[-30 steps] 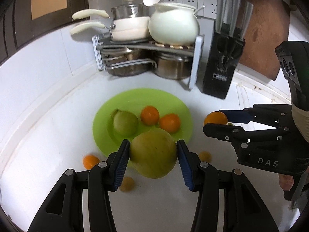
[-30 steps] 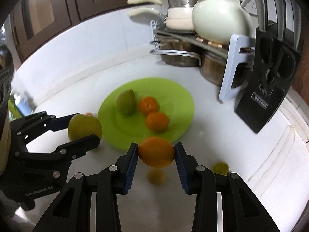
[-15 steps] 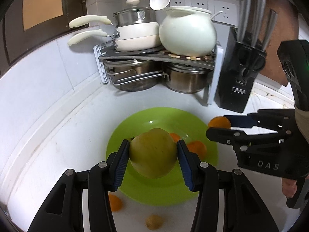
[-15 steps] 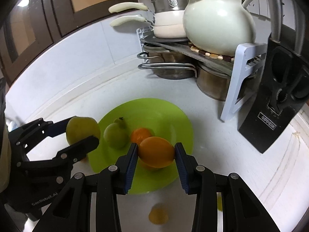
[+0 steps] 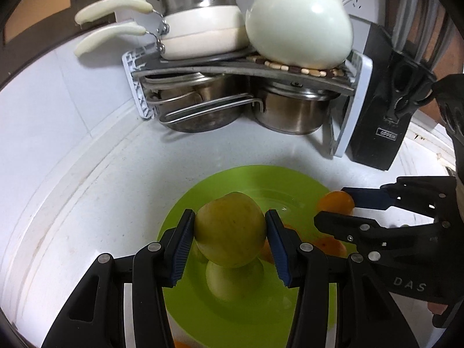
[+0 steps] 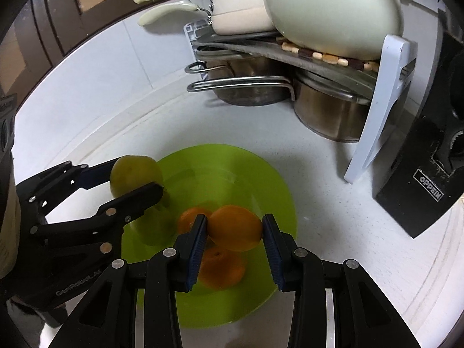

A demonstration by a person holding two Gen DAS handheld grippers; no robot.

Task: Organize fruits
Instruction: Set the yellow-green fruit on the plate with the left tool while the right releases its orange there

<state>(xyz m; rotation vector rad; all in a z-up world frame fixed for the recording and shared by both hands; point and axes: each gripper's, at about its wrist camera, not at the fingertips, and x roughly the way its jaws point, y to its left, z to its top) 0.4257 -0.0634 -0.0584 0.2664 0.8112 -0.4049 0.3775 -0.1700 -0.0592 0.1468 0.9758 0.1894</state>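
Observation:
My left gripper (image 5: 229, 242) is shut on a yellow-green apple (image 5: 230, 229), held above the lime green plate (image 5: 293, 182). Under it on the plate lies a second green fruit (image 5: 232, 285). My right gripper (image 6: 234, 230) is shut on an orange (image 6: 235, 227), also over the plate (image 6: 261, 174). Two more oranges (image 6: 220, 269) lie on the plate below it. In the right wrist view the left gripper (image 6: 136, 179) with its apple (image 6: 134, 174) hangs over the plate's left edge. The left wrist view shows the right gripper (image 5: 336, 208) with its orange (image 5: 336, 201) at the plate's right edge.
A white corner rack (image 5: 356, 107) at the back holds white pans (image 5: 200, 37), a white pot (image 5: 298, 26) and steel pots (image 5: 290, 110) beneath. A black knife block (image 5: 382, 116) stands right of it. White counter (image 5: 87, 217) surrounds the plate.
Both grippers have moved forward with their fruit, from in front of the plate to above it. The loose fruits on the counter have dropped out of view.

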